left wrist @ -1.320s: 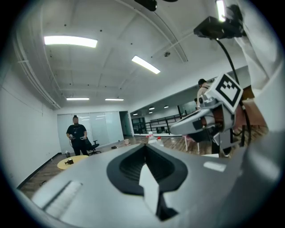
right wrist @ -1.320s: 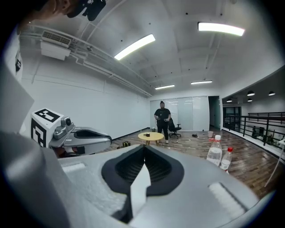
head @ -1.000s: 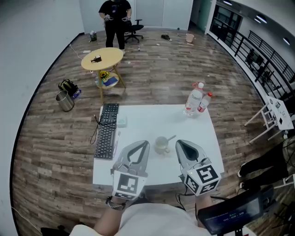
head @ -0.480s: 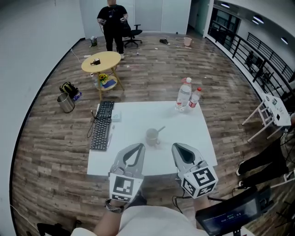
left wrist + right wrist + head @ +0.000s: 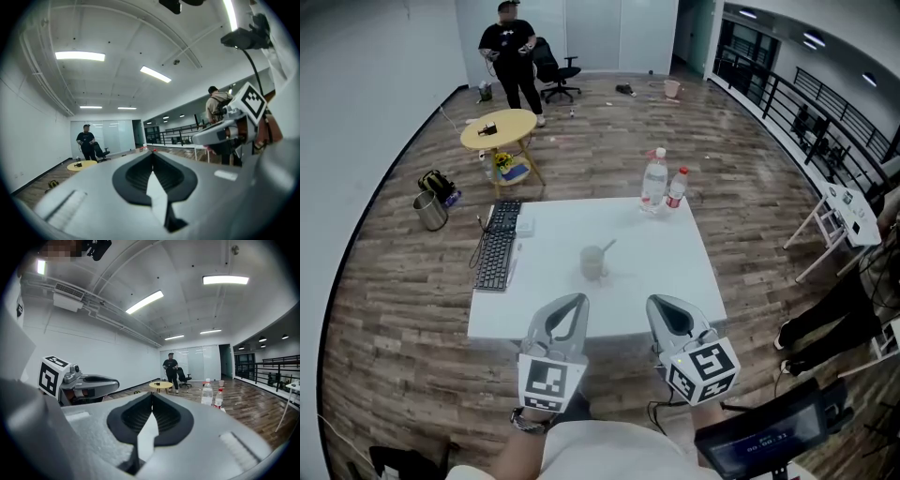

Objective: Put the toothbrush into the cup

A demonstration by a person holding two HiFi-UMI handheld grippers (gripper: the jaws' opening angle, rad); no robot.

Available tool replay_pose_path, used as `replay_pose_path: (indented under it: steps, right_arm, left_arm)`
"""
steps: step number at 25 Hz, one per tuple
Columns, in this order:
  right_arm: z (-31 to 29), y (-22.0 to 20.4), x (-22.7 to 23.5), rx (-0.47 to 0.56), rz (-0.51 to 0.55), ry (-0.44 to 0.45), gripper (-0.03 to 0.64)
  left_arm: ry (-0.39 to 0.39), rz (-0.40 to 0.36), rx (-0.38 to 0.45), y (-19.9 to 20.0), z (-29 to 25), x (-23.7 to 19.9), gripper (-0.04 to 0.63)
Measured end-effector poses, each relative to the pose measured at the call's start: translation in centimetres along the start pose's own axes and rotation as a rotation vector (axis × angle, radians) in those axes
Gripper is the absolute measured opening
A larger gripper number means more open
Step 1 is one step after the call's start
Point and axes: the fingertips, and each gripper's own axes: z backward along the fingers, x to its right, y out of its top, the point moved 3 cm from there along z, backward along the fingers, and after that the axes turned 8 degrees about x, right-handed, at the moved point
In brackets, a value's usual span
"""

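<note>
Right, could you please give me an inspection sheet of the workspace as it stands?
Surface: white table, mostly bare.
Job's things: cup mid-table, with the toothbrush handle sticking out of it.
Clutter: keyboard at the left edge; two bottles at the far edge.
Grippers: left gripper and right gripper have fingers together, nothing held, raised near the person.
Cables: keyboard cable off the table's left edge.
Surroundings: wood floor, round table, standing person.
</note>
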Motion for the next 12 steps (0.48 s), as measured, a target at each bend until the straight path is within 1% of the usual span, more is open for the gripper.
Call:
replay_pose_path:
  steps: [6,12]
  right_arm:
    - [3.4,0.6,-0.6,0.015,-0.012,0.000,0.003]
    - [7.0,1.7,-2.1,0.057,-0.010,0.013,0.003]
  left_arm:
    - [0.000,-0.012,0.002,1.3,2.1,2.9,0.008]
    - [-0.003,-0.035,0.005,2.3,4.5,5.7,0.008]
